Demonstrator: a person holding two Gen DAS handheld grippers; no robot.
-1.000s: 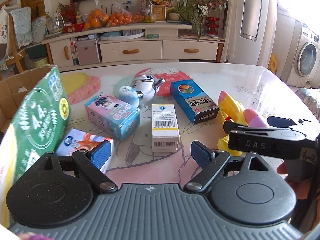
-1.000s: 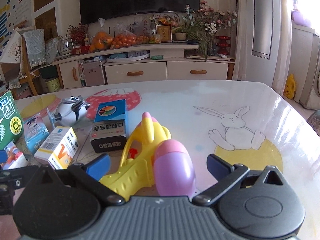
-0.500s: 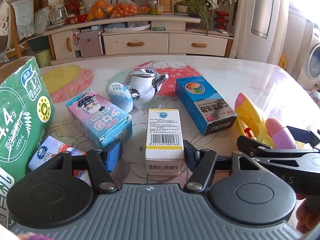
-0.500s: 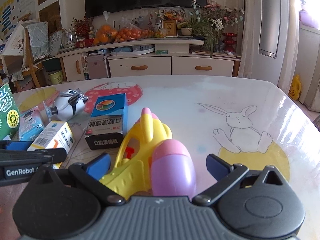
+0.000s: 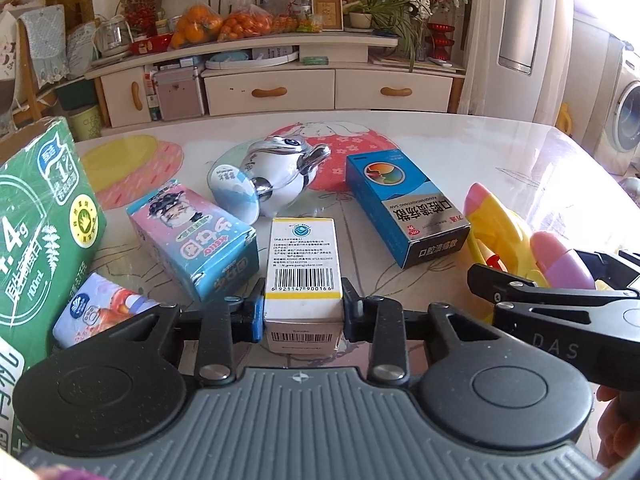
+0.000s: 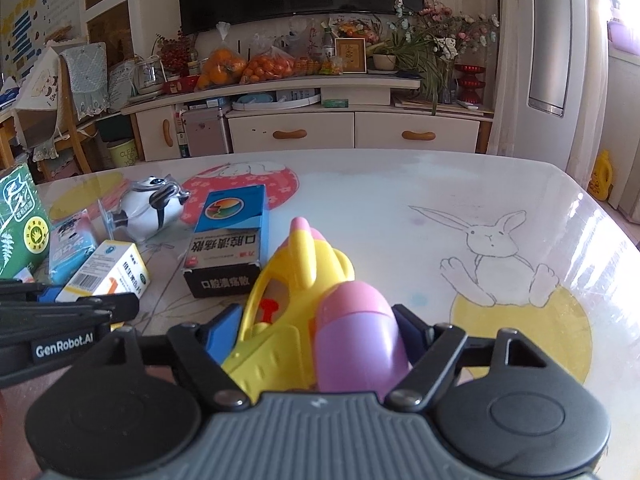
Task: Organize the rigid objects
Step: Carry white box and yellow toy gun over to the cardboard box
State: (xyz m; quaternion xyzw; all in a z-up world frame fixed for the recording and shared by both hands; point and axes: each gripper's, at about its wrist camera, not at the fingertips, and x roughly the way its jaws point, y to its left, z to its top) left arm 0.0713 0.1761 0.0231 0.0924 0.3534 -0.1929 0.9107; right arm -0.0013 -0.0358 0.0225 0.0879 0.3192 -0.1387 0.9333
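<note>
Two grippers grip things on the table (image 6: 400, 184): the left gripper (image 5: 303, 314) pinches the near end of a white box (image 5: 303, 264); the right gripper (image 6: 320, 332) clamps a yellow toy (image 6: 296, 280) right of it.

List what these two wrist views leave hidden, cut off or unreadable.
- Left wrist view: the green carton is cut off by the left edge.
- Left wrist view: the white box hides its near end behind the left tool.
- Right wrist view: the toy water gun grip sits behind the right tool.
</note>
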